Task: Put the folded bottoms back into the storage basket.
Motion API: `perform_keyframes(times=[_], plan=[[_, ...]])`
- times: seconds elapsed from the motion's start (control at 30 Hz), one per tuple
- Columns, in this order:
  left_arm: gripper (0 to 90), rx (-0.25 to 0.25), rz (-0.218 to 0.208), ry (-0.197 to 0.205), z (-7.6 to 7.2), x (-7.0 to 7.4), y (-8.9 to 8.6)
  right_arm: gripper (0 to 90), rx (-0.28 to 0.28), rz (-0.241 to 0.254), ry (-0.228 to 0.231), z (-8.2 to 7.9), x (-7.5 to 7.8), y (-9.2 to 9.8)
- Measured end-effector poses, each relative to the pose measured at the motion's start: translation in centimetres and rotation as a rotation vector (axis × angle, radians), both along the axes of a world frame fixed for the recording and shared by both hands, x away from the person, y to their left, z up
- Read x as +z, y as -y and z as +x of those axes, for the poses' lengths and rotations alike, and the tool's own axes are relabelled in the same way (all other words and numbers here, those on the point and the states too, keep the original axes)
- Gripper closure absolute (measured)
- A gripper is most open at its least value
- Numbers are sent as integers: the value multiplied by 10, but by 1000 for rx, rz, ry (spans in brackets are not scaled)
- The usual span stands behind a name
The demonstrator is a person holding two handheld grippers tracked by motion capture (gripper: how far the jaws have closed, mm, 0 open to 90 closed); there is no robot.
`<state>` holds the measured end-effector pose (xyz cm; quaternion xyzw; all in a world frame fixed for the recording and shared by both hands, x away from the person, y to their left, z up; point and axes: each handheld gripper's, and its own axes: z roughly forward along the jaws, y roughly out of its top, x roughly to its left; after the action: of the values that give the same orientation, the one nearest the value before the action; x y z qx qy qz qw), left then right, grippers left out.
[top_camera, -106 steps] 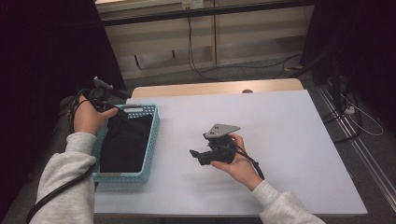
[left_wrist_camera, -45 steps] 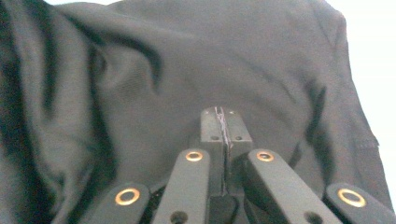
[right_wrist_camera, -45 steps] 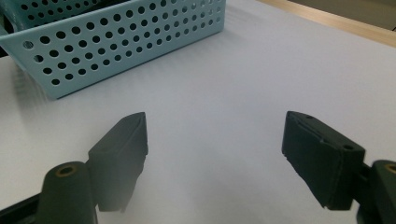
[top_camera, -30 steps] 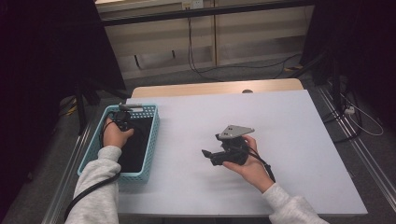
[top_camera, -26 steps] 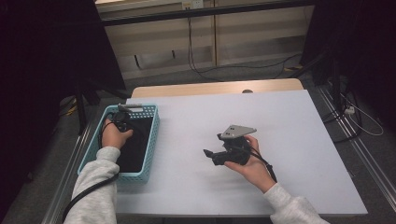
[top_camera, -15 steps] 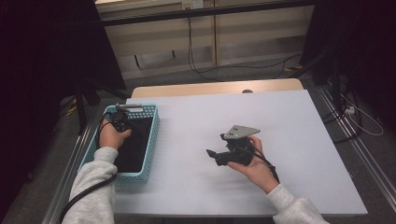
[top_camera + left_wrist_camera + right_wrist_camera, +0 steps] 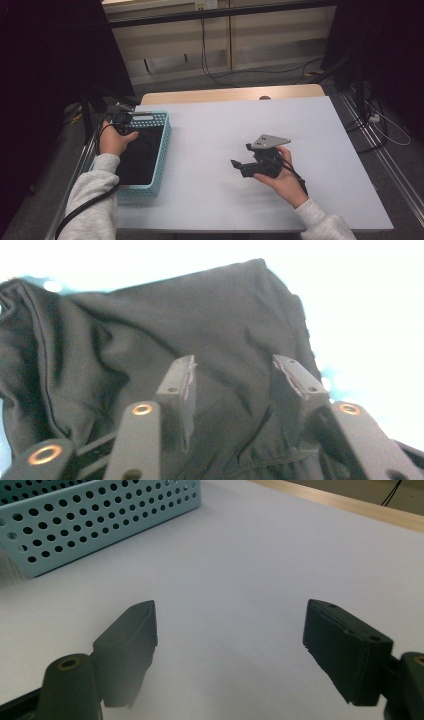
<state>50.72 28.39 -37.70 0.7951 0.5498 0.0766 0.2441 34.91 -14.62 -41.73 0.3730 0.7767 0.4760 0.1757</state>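
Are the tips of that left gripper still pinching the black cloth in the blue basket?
Apart. In the left gripper view the left gripper has just been opening, its jaws spread above the black cloth, pinching nothing.

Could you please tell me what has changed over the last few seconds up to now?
The left gripper reached into the blue basket, then lifted; its jaws have just been opening, letting go of the black cloth. The right gripper drifted slightly right, open and empty. Basket and table stayed put.
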Motion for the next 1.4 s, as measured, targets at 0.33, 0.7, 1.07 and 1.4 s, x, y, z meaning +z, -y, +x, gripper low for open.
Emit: perform_keyframes(times=[0.33, 0.7, 1.07, 1.4], plan=[[368, -29, -3, 12, -2, 10, 10, 213, -13, 7, -4, -4, -2, 14], [309, -59, -26, 30, -7, 23, 23, 208, -17, 20, -6, -6, -3, 25], [277, -90, -49, 41, -12, 35, 34, 208, -27, 17, -9, -10, -4, 37], [255, -134, -84, 59, -17, 44, 46, 206, -31, 18, -10, -13, -5, 45]])
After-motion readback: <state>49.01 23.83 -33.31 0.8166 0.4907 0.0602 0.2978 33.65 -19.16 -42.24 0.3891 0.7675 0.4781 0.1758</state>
